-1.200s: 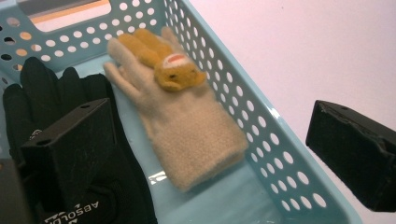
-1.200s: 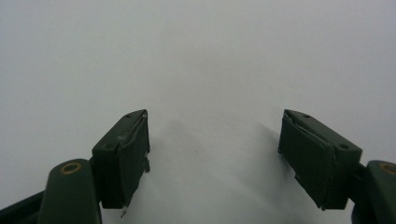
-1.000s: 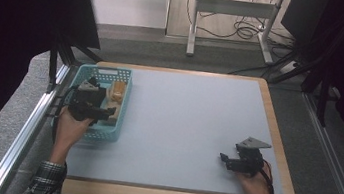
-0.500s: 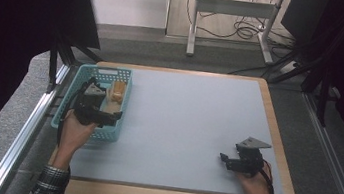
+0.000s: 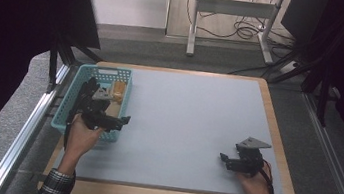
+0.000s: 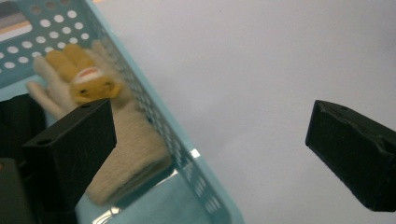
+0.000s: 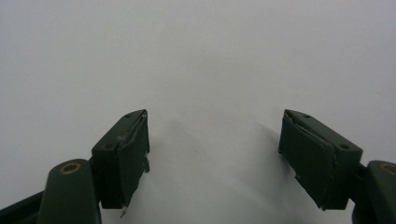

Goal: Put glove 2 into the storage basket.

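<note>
**Now over the basket: left gripper above the glove, right gripper idle on the mat**

Seen from the high view, the left gripper (image 5: 100, 110) is held over the near part of a light blue perforated basket (image 5: 69, 106) that stands at the left edge of the grey table mat (image 5: 192, 120). A cream and orange glove (image 5: 117, 90) lies inside the basket along its right wall, just beyond the gripper. The right gripper (image 5: 242, 161) sits low over the mat near its front right corner, well apart from the basket, with the person's hand (image 5: 256, 186) behind it.

From the left gripper view, the two black jaws stand wide apart with nothing between them. One jaw hangs over the inside of the basket (image 6: 187, 154), in front of the glove's cuff; the other hangs over bare mat (image 6: 261, 60) outside the basket wall. The glove (image 6: 116, 140) is a cream knit one with a yellow animal face sewn near the fingers, and it lies flat against the basket's wall. Whether the jaw touches it I cannot tell.

From the right gripper view, the right gripper (image 7: 215, 144) has its jaws apart and empty, with plain grey mat (image 7: 201, 56) beneath and ahead.
</note>
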